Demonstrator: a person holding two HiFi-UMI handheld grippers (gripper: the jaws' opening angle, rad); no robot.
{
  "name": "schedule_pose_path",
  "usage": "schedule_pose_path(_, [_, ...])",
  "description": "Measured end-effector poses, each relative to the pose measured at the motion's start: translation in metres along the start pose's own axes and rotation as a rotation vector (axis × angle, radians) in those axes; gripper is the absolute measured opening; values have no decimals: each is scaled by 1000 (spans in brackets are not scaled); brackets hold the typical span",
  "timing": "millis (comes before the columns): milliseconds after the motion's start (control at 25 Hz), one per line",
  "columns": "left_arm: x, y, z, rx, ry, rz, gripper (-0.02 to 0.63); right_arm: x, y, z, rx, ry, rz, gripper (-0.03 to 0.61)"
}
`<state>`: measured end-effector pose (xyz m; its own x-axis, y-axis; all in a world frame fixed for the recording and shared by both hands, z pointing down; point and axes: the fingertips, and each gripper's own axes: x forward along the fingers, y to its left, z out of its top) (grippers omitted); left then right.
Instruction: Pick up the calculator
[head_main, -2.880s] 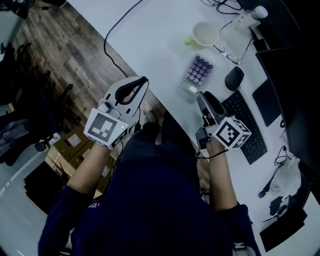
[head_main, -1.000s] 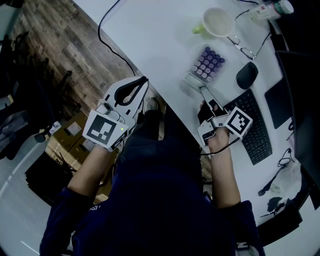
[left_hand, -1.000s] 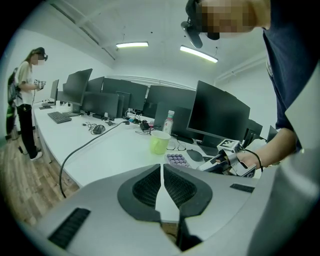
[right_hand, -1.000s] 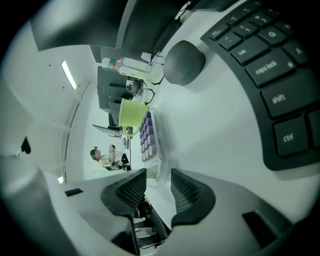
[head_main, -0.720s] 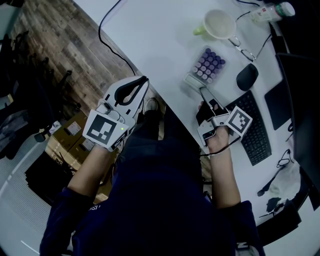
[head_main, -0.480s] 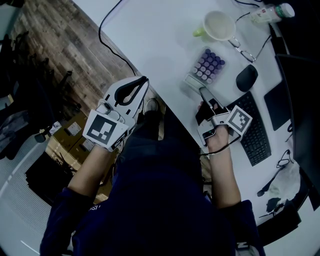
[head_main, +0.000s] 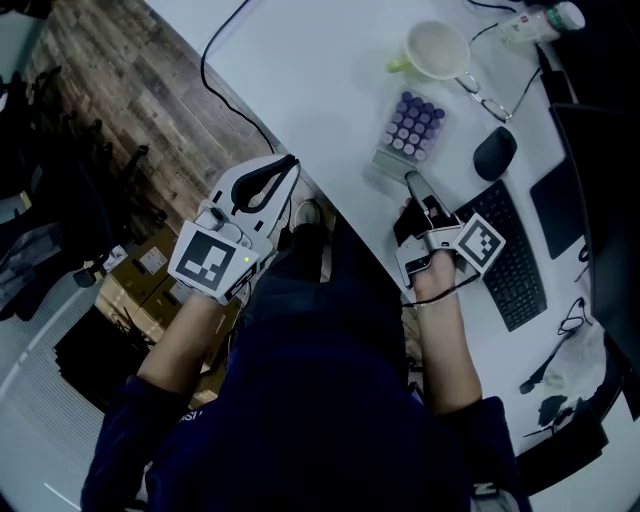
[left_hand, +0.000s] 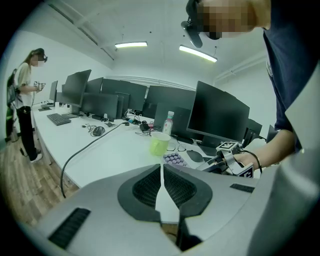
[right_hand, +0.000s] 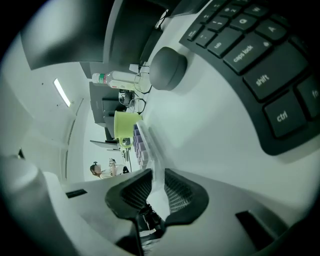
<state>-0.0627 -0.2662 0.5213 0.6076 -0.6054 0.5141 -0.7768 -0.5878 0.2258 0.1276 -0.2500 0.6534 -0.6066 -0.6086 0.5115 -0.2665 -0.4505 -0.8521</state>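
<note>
Head view shows the calculator (head_main: 408, 135) lying flat on the white tabletop (head_main: 300, 70) with its purple keys up. A pale green mug (head_main: 436, 47) stands beyond it and the right tool (head_main: 410, 182) is at its near end. In the right gripper view the calculator (right_hand: 141, 142) runs edge-on into the slim gap of the right tool (right_hand: 158, 172). That tool's jaws have just been closing and now pinch the near edge. A dark mouse (head_main: 493, 153) and a black keyboard (head_main: 510, 265) lie just beside the calculator. The left tool (head_main: 290, 160) hangs well apart from it at the tabletop's near edge. In the left gripper view the left tool (left_hand: 161, 166) has its tips together, with nothing between them.
</note>
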Motion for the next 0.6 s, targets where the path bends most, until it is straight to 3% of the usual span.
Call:
schedule_pose_path(320, [-8, -11, 5, 30, -12, -17, 41, -11, 3, -3, -22, -27, 68, 80])
schedule_pose_path(600, [-15, -25, 23, 79, -51, -44, 41, -29, 36, -7, -67, -48, 170, 80])
